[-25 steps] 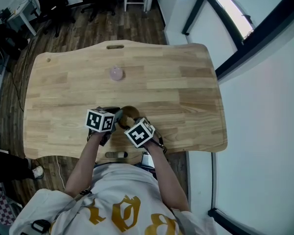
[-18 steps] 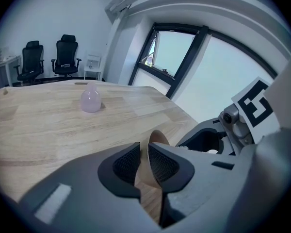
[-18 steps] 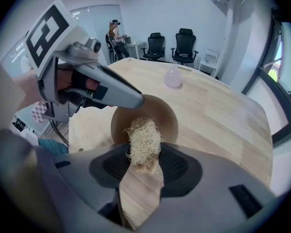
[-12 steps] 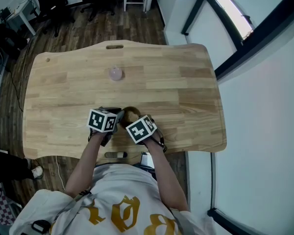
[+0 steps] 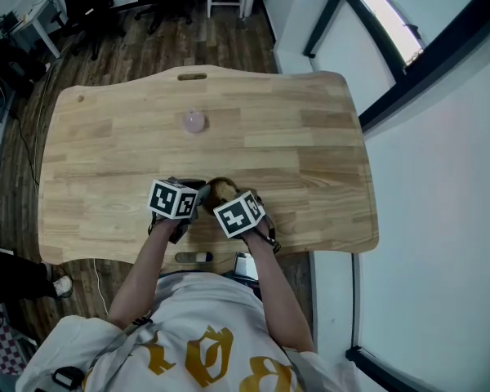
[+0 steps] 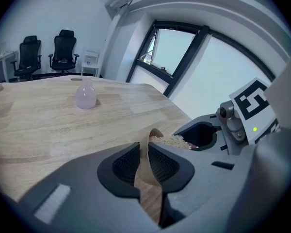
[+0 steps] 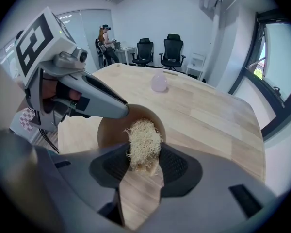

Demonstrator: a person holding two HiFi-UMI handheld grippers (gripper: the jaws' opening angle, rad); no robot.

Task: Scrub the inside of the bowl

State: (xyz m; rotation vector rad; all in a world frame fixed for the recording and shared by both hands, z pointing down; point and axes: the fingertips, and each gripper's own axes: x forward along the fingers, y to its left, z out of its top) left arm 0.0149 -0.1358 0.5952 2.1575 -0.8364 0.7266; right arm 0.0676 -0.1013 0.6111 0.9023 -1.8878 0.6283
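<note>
Brown bowl point(image 7: 111, 130), straw-coloured scrubber point(image 7: 144, 142), pale wood-grain table point(image 7: 203, 115) (vase point(image 7: 158, 83) translucent pink)

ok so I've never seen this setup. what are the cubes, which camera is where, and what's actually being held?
There is no robot here. A person holds a gripper in each hand, and the patterned cubes are parts of those grippers. The head view looks down from the person's head. The other two views come from a camera riding on each gripper, looking along its jaws. The left gripper has its jaws shut on the rim of a brown bowl. The right gripper is shut on a wad of straw-coloured scrubbing fibre, held at the bowl's opening. The bowl stands on a wooden table, where a small pink object also stands, farther from the person.
</note>
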